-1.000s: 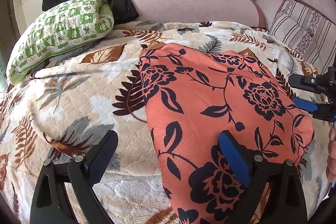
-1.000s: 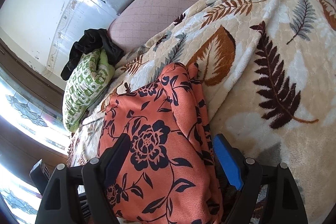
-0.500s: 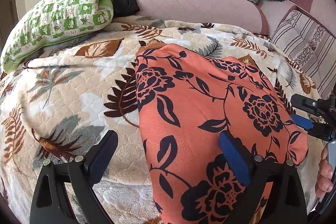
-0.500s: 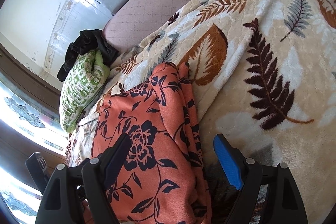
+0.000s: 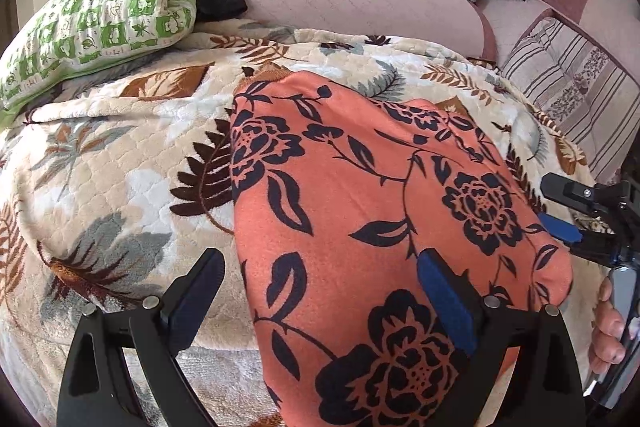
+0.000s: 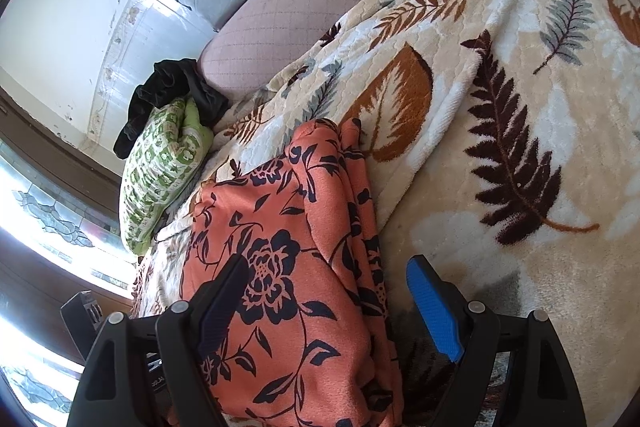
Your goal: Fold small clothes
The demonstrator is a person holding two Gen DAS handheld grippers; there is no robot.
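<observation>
Left wrist view: the orange floral garment [image 5: 372, 227] lies on the leaf-print blanket [image 5: 120, 179] as one broad, smooth panel, its left edge straight and its near part running under the camera. I judge it at least once folded, with one more fold across probably left. The left gripper [image 5: 316, 287] stands wide open over the garment's near left edge, holding nothing: its left finger is above bare blanket, its right finger above the cloth. The right gripper [image 5: 560, 211] shows at the right edge, beside the garment's right side, its jaws parted. A green patterned pillow [image 5: 100, 23] lies far left. Against the earlier frames the garment sits nearer and larger, and the pillow has slid left.

Right wrist view: here the garment [image 6: 288, 267] shows stacked layers along its right edge, which supports the judgement of a fold already made. The right gripper [image 6: 328, 287] is spread wide, empty, straddling that layered edge, the blue-padded finger over blanket [image 6: 520, 147]. Compared with earlier, the garment appears slightly lower and closer between the fingers.
</observation>
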